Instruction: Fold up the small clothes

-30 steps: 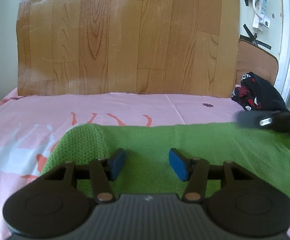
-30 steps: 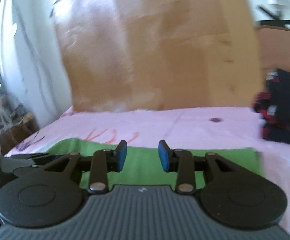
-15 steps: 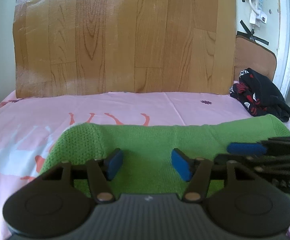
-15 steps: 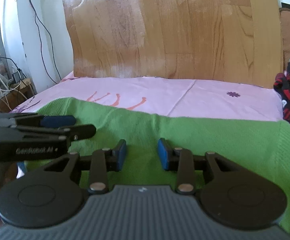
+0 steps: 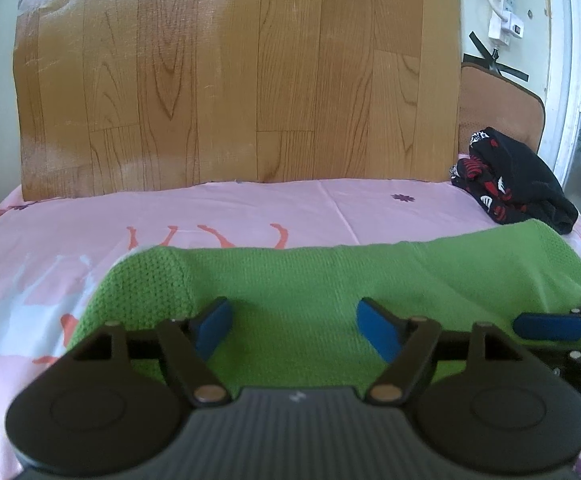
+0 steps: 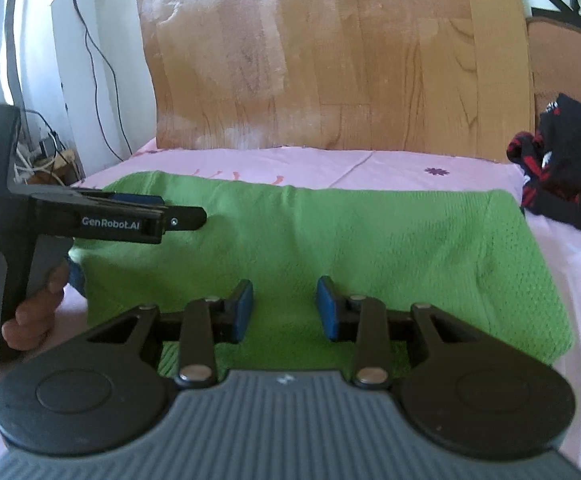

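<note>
the green knitted garment (image 5: 330, 280) is lying flat across the pink printed bedsheet (image 5: 230, 208), in front of the wood-grain board (image 5: 230, 72). the left gripper (image 5: 294, 326) is hovering over its near edge with blue pads spread wide, gripping nothing. the right gripper (image 6: 284, 306) is doing likewise, fingers apart. a black and red garment (image 5: 510, 176) is sitting bunched near the sheet's far right corner.

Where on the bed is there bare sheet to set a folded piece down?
Bare pink sheet runs between the green cloth and the wood panel, and left of the cloth. The far right corner is taken by the black-red clothes. The near side is crowded by both open grippers, left and right.
</note>
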